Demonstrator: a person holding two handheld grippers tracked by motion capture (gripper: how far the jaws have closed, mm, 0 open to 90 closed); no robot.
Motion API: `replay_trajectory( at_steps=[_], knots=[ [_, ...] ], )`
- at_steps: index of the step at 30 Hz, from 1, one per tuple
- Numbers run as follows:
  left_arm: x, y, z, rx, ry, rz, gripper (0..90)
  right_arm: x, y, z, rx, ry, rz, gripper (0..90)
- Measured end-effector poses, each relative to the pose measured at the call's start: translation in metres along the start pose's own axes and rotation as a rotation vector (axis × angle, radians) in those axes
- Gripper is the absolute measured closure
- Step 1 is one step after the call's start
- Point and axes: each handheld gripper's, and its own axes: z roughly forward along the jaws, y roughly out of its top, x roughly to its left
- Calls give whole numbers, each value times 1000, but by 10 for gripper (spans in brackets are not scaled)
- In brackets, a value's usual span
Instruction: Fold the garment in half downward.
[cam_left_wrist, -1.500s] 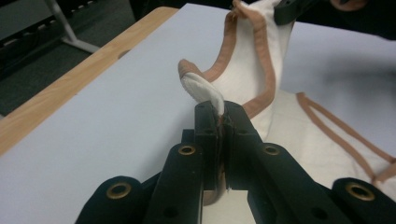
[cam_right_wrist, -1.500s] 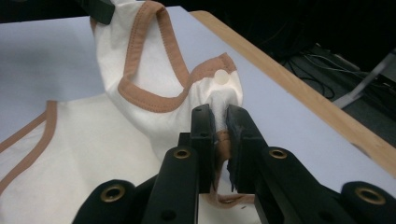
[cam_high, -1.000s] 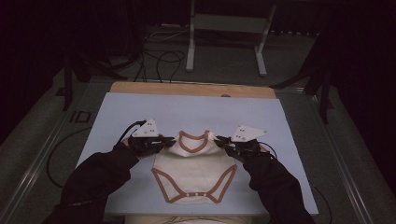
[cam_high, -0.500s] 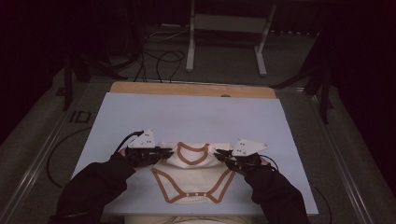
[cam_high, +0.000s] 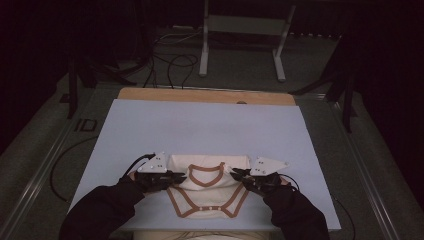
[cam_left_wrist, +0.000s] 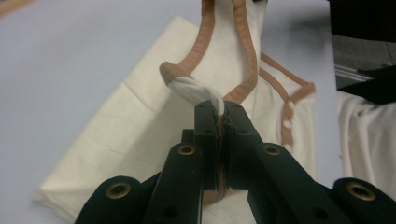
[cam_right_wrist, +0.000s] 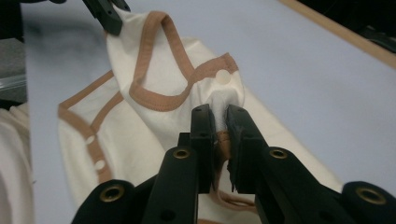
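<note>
My left tongs and right tongs each clamp one shoulder of bodysuit; garment spans crosswise between them, low over counter.

We count one cream bodysuit on the table, two grippers on it, left gripper and right gripper, and three snaps along its bottom hem.

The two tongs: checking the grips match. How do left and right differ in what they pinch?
Left tongs pinch a twisted, rope-like bunch of the bodysuit; right tongs pinch a broader fold beside a snap. Left jaws look tighter together than right. Both are shut on cream, tan-trimmed fabric.
</note>
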Motion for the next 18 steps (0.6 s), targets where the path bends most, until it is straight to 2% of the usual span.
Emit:
replay_trajectory(
  at_steps=[4,12,16,18],
  knots=[
    [-6,-9,6,15,-21,-10,868,8,-8,2,14,13,0,820],
    [-15,-24,15,23,-68,-25,862,23,-22,8,61,78,-10,814],
    [-20,-29,17,34,-85,-28,856,26,-30,5,72,114,17,788],
    [-22,-31,16,35,-93,-23,856,27,-34,2,78,114,25,782]
  ],
)
